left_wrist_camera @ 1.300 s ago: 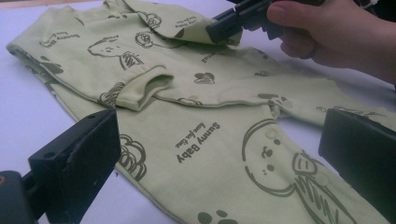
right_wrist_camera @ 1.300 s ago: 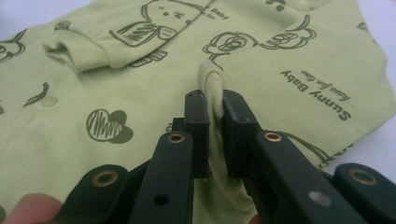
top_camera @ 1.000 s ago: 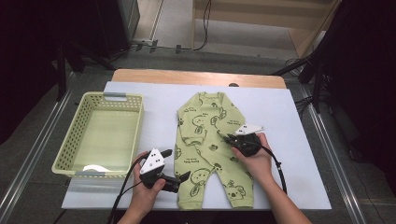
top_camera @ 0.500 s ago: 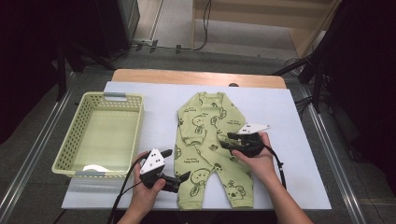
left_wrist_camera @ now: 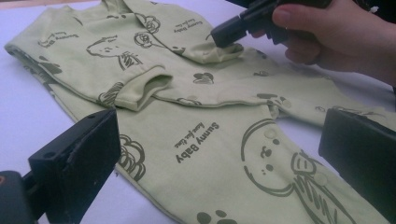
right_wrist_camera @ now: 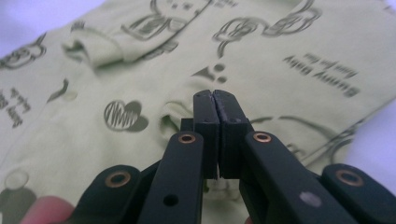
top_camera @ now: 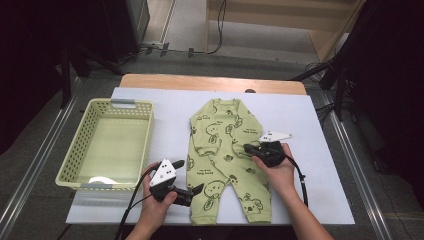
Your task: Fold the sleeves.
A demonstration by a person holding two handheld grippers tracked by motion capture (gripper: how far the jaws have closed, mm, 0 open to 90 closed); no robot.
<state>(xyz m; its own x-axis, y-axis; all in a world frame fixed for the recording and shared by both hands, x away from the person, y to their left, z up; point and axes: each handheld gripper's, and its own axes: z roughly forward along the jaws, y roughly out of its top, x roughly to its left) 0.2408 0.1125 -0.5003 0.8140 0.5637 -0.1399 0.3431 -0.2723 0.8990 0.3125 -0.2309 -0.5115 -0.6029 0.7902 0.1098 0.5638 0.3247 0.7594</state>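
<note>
A light green baby romper [top_camera: 225,150] printed with dark cartoon dogs lies flat on the white table cover, both sleeves folded in over its chest. My left gripper [top_camera: 190,176] rests open beside the romper's lower left leg, and its jaws frame the cloth [left_wrist_camera: 210,140] without touching it. My right gripper [top_camera: 247,148] points at the folded right sleeve. Its jaws have just been closing and now stand shut [right_wrist_camera: 215,95], tips against the cuff, with no cloth seen between them. From the left gripper view, that right gripper [left_wrist_camera: 224,35] touches the cuff's end.
A pale green plastic basket [top_camera: 120,104] stands at the left of the white cover [top_camera: 300,115], with a small white item [top_camera: 100,180] in its near corner. A wooden table edge [top_camera: 210,82] runs along the back. Dark stands and cables surround the table.
The right gripper has shifted very slightly at the folded sleeve, its jaws now together. The left gripper and the romper have stayed where they were.
</note>
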